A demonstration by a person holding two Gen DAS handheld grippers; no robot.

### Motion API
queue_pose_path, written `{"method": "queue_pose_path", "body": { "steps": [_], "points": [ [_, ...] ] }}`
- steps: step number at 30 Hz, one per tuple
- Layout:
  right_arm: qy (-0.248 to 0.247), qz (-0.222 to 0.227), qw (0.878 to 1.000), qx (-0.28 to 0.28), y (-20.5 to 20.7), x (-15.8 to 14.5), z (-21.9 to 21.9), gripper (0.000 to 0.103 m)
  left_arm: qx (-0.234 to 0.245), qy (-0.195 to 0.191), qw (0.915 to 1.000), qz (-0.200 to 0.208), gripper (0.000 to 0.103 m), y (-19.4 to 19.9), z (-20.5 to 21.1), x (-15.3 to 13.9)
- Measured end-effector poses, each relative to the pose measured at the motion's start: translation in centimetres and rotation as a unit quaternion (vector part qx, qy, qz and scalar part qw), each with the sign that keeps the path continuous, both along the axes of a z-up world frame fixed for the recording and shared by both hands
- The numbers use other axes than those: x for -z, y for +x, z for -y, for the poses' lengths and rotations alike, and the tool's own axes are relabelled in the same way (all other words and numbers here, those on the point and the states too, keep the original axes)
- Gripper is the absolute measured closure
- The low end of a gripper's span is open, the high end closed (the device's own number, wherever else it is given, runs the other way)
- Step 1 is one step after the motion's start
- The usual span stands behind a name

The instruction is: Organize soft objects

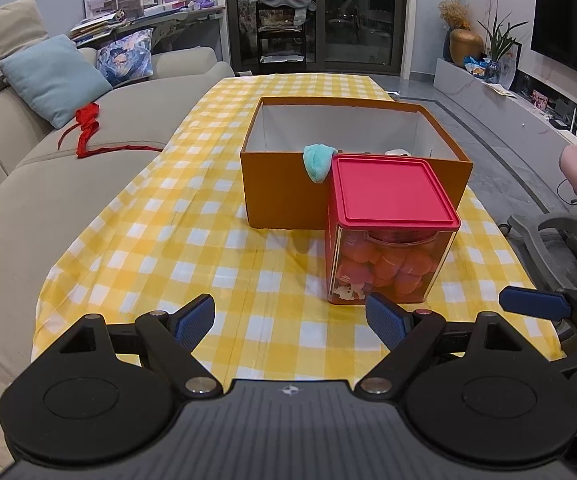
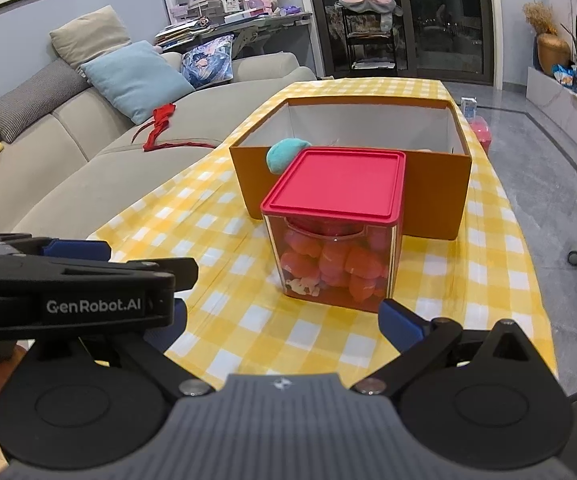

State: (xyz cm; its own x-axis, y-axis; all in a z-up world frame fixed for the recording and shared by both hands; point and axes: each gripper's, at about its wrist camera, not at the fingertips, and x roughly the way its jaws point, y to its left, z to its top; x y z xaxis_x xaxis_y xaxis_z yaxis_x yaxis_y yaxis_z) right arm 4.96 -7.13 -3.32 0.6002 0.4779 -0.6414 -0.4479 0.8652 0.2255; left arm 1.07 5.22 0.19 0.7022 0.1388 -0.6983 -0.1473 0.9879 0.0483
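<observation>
A clear jar with a red lid point(image 1: 392, 196) point(image 2: 338, 186), full of pink soft balls point(image 1: 384, 268) point(image 2: 328, 264), stands on the checked table in front of an open orange box point(image 1: 284, 184) point(image 2: 436, 200). A teal plush piece point(image 1: 318, 160) point(image 2: 284, 154) hangs over the box's near rim. My left gripper point(image 1: 290, 320) is open and empty, just short of the jar. My right gripper point(image 2: 284, 320) is open and empty, close before the jar; its left finger is hidden behind the left gripper's body point(image 2: 88, 284).
The yellow checked tablecloth point(image 1: 192, 240) point(image 2: 484, 272) covers the table. A grey sofa point(image 1: 48, 184) point(image 2: 68, 152) with cushions runs along the left, a red ribbon point(image 1: 88, 128) point(image 2: 160, 124) on it. A chair base point(image 1: 560, 240) stands at the right.
</observation>
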Motion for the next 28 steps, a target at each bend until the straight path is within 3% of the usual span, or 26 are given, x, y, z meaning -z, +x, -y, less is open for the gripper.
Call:
{"method": "queue_pose_path", "body": {
  "steps": [28],
  "points": [
    [-0.009,0.004,1.000,-0.009,0.04,0.04,0.10,0.003,0.002,-0.003,1.0000,-0.003,0.003,-0.08,0.05,0.19]
  ]
}}
